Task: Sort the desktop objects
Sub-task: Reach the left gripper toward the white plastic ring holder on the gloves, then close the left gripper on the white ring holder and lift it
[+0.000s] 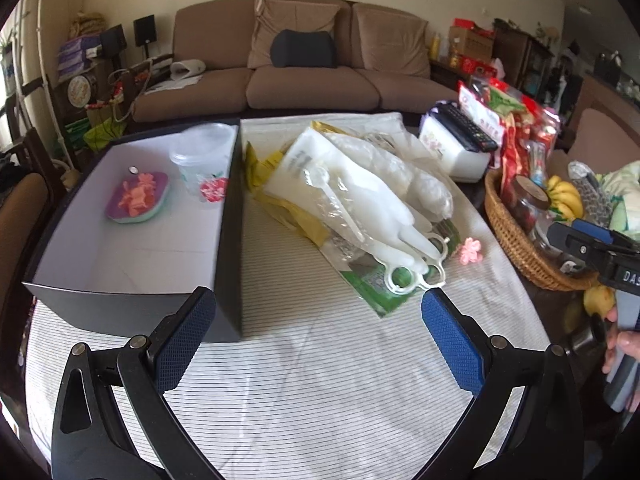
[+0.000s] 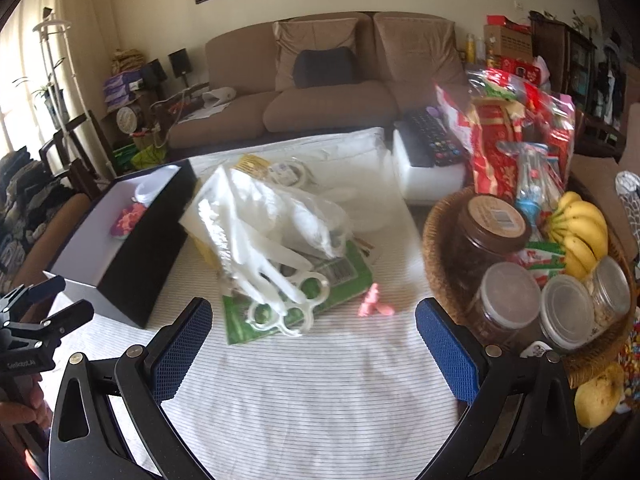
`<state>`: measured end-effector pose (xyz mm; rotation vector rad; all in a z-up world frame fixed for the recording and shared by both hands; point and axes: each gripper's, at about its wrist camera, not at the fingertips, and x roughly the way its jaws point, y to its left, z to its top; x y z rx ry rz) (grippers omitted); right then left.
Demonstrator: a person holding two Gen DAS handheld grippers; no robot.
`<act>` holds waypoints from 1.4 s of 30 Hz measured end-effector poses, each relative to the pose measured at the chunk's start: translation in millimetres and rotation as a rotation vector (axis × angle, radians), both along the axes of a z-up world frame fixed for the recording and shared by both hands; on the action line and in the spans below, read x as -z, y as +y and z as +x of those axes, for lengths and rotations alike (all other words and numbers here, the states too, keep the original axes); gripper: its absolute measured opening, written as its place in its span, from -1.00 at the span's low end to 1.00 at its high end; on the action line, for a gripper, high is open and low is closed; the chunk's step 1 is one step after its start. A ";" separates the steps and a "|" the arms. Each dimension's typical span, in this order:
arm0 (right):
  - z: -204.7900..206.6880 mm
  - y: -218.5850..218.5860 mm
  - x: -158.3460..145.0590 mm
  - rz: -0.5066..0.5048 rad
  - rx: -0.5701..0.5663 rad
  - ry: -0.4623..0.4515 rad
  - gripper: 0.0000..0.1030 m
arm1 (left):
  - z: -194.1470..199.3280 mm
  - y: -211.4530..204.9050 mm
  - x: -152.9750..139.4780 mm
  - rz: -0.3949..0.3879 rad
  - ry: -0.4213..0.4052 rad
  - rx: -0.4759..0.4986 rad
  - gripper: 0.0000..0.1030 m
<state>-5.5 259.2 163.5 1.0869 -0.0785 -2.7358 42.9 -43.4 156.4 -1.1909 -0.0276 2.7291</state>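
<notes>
I see both grippers spread wide, holding nothing: left gripper [image 1: 318,338], right gripper [image 2: 314,346]. Pink hair clip [image 2: 374,302] lies on striped cloth [image 2: 312,392], just beside the green packet [image 2: 340,276]. Black box [image 1: 120,304] sits left.

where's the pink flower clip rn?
The pink flower clip lies loose on the striped tablecloth, between the green packet under the white scissors and the wicker basket; in the right wrist view it sits centre frame.
</notes>
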 end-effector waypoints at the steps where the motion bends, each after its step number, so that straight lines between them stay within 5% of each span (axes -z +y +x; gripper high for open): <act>1: -1.0 9.7 6.5 -0.003 0.021 -0.006 1.00 | -2.4 8.8 7.2 -0.001 -0.007 0.013 1.00; 6: -5.4 38.7 34.9 -0.060 0.061 -0.008 0.95 | -15.6 44.7 36.9 -0.002 -0.024 0.069 1.00; 13: -35.6 20.0 79.4 -0.009 -0.024 -0.062 0.07 | -37.9 67.6 70.6 -0.029 -0.043 0.110 1.00; 21: -88.5 11.5 119.2 0.056 -0.027 -0.110 -0.19 | -69.8 81.0 100.2 -0.013 -0.068 0.148 0.98; 23: -98.5 10.8 125.5 0.064 -0.035 -0.112 -0.41 | -75.1 86.7 105.0 -0.025 -0.063 0.161 0.98; 24: -102.6 10.8 129.2 0.061 -0.040 -0.120 -0.69 | -77.6 89.7 107.8 -0.036 -0.062 0.166 0.97; 26: -108.1 12.6 135.1 0.056 -0.038 -0.129 -0.76 | -82.4 95.8 113.6 -0.065 -0.062 0.170 0.93; 28: -109.8 16.9 136.2 0.045 -0.031 -0.124 -0.76 | -87.7 101.5 120.2 -0.089 -0.070 0.176 0.66; 30: -111.0 21.3 135.7 0.024 -0.026 -0.131 -0.79 | -92.6 104.4 128.4 -0.088 -0.091 0.188 0.00; 32: -108.9 23.6 134.4 0.015 -0.023 -0.131 -0.82 | -94.2 105.2 133.9 -0.055 -0.100 0.201 -0.31; 37: -99.5 24.7 120.0 0.009 -0.035 -0.098 -0.82 | -88.5 97.9 131.3 0.005 -0.096 0.189 -0.33; 38: -97.5 25.7 116.0 -0.006 -0.038 -0.091 -0.82 | -86.3 94.7 129.3 0.021 -0.098 0.188 -0.47; 39: -94.8 26.7 112.3 -0.025 -0.041 -0.085 -0.82 | -84.3 91.0 127.5 0.029 -0.103 0.183 -0.81; 42: -88.8 25.2 102.7 -0.067 -0.059 -0.075 -0.82 | -75.4 75.6 120.4 0.071 -0.130 0.181 -0.97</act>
